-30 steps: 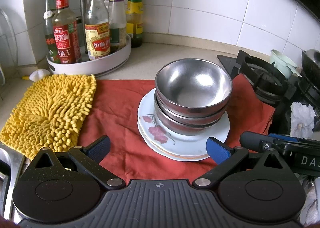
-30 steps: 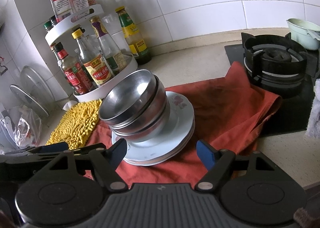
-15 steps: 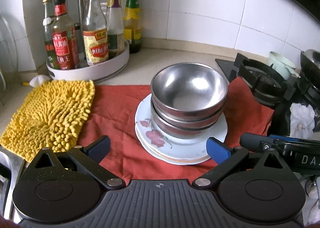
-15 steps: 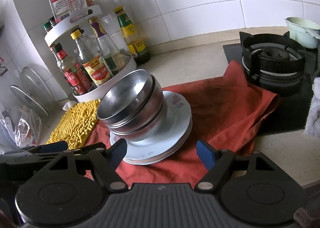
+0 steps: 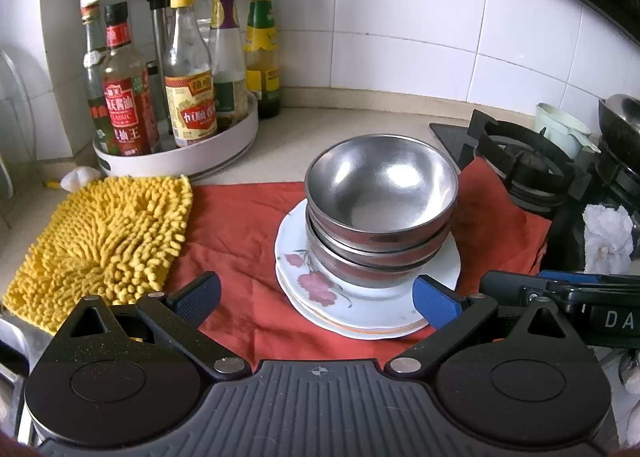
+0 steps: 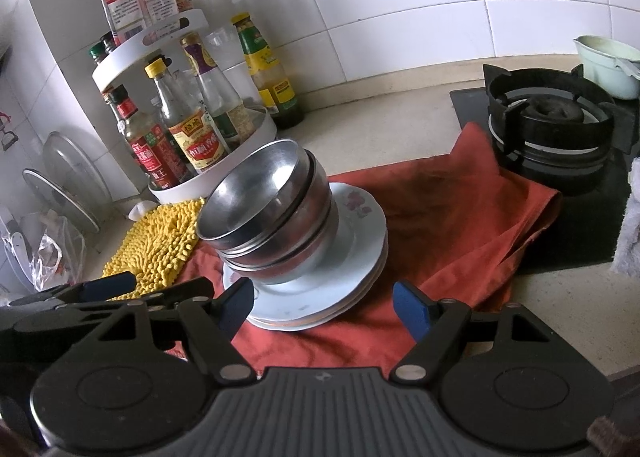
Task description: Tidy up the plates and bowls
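At the far left of the surface (image 5: 304, 133) a fluffy yellow chenille cleaning mitt (image 5: 108, 241) lies partly over the edge of a rust-red cloth (image 5: 232, 241), with a white two-tier round rack of sauce bottles (image 5: 180, 153) standing behind it against the tiled wall. The left gripper (image 5: 316, 297) hangs low over the near edge of the cloth, jaws spread wide and empty.

In the middle of the cloth sits the task's pile: nested stainless-steel bowls (image 5: 380, 209) resting on a stack of white floral-patterned plates (image 5: 320, 289). From the right wrist view the bowls (image 6: 272, 221) sit off-centre toward the left of the plates (image 6: 352, 241), and the top one looks slightly tilted.

The right gripper (image 6: 324, 309) hovers just in front of the plates, likewise released and holding nothing. Further right is a black gas burner (image 6: 548, 117).

The sorting looks essentially done, with bowls gathered on plates. If anything is left, it is likely to straighten or move the pile. That would call for a gripper on each side of the plate stack, closing on the rim and lifting level, since the smooth bowls could slide.
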{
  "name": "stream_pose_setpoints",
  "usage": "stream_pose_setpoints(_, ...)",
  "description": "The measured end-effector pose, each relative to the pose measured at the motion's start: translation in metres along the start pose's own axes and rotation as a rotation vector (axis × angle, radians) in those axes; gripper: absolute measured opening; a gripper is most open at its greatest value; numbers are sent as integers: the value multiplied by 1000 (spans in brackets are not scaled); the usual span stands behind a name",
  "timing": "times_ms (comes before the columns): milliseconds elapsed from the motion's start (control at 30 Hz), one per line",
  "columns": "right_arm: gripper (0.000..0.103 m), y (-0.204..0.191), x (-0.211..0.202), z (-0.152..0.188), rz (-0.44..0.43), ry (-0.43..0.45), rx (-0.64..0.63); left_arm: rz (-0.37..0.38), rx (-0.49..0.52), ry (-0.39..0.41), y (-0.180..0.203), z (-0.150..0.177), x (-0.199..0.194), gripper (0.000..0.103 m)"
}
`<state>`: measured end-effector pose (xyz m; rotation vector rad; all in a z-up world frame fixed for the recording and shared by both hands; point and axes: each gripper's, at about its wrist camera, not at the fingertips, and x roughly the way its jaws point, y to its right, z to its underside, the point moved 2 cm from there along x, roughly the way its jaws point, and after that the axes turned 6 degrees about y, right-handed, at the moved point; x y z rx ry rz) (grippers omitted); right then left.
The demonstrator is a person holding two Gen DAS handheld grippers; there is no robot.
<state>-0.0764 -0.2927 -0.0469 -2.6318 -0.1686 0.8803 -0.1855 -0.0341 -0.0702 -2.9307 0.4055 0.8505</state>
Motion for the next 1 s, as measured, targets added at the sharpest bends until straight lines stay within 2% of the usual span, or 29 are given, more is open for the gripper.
stream_pose_setpoints(367, 73, -9, 5, -1, 0, -11, -13, -9, -9, -10, -8, 0, 2, 103)
stream_pose_setpoints(1000, 73, -21, 10, -2, 3, -14, -27, -22, 8, 19, -19, 0, -2, 103)
